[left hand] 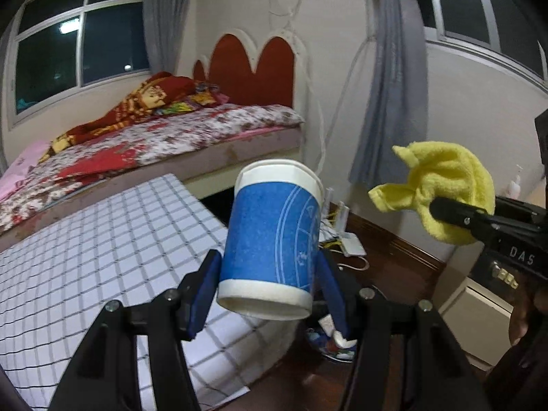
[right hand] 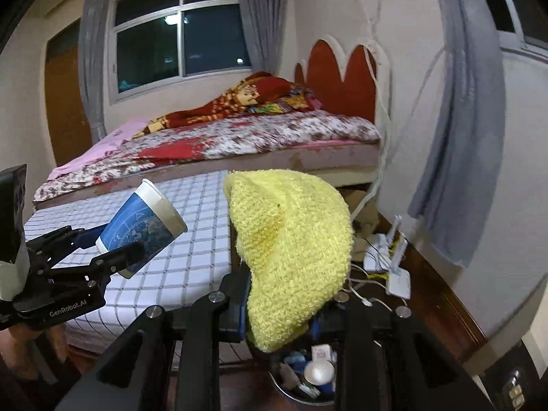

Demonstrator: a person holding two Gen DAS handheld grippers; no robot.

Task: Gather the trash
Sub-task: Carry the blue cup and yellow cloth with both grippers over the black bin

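My left gripper (left hand: 270, 274) is shut on a blue and white paper cup (left hand: 274, 236), holding it by its lower half, tilted, above the floor. The cup also shows in the right wrist view (right hand: 144, 229), held at the left by the left gripper (right hand: 113, 250). My right gripper (right hand: 281, 311) is shut on a yellow cloth (right hand: 294, 257), which drapes over its fingers. The cloth also shows in the left wrist view (left hand: 448, 188), at the right. A trash bin (right hand: 308, 376) with several wrappers in it sits on the floor just below the right gripper; it peeks out under the cup in the left wrist view (left hand: 332, 342).
A checked mattress (left hand: 102, 239) lies on the floor at the left, with a bed (left hand: 154, 140) behind it. White chargers and cables (right hand: 387, 267) lie on the dark wooden floor by the wall. A grey curtain (left hand: 390, 102) hangs at the right.
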